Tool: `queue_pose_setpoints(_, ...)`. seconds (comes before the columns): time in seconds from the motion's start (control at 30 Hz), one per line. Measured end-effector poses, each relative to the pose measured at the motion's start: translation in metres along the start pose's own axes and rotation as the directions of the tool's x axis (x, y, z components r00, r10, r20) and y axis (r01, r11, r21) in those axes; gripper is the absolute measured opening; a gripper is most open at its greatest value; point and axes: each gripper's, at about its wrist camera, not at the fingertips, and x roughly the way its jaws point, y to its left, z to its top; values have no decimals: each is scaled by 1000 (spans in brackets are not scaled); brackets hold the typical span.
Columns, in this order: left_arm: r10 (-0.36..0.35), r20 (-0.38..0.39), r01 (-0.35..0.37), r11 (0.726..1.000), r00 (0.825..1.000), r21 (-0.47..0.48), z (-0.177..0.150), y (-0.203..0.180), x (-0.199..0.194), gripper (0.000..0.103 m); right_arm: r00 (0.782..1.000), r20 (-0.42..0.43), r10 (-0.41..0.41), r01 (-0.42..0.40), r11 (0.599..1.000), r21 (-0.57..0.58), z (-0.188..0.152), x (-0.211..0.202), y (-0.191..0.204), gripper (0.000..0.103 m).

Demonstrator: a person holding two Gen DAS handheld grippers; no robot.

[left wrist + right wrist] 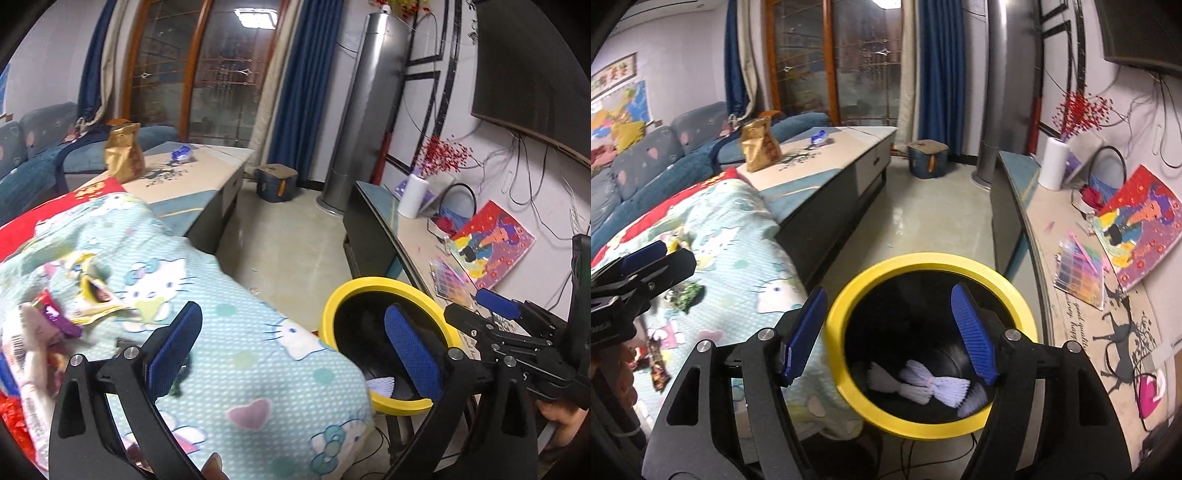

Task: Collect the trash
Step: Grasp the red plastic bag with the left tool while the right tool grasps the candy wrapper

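A black bin with a yellow rim [846, 380] stands beside a table under a light-blue cartoon-cat cloth [236, 332]. White foam wrap [923, 384] lies in the bin. My right gripper [890, 332] is open and empty, right over the bin's mouth. My left gripper [291, 347] is open and empty above the cloth's near edge, with the bin [388, 284] to its right. Snack wrappers [44, 325] lie on the cloth to the left. A small green wrapper [683, 293] lies on the cloth near the left gripper.
A long coffee table [827, 162] carries a gold bag [759, 144] and a blue wrapper [818, 136]. A TV bench [1071, 258] on the right holds a paper roll, paintings and clutter. A sofa [646, 162] is at the left. Tiled floor runs between.
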Motion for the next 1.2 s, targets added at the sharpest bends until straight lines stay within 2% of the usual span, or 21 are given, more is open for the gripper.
queue_pose_setpoints(0.3, 69, 53, -66, 997, 996, -51, -2, 31, -31, 96, 995, 27, 101, -99, 993, -59, 0, -12, 39, 66)
queue_pose_setpoints(0.6, 163, 83, -151, 980, 983, -133, -10, 74, -57, 96, 968, 8, 249, -246, 959, -143, -9, -23, 95, 67)
queue_pose_setpoints(0.9, 262, 92, -235, 944, 961, -230, -20, 120, -84, 96, 927, -43, 373, -373, 904, -210, -23, -31, 142, 67)
queue_pose_setpoints(1.2, 365, 76, -323, 889, 928, -325, -35, 170, -114, 96, 893, -139, 429, -451, 852, -265, -46, -25, 178, 67)
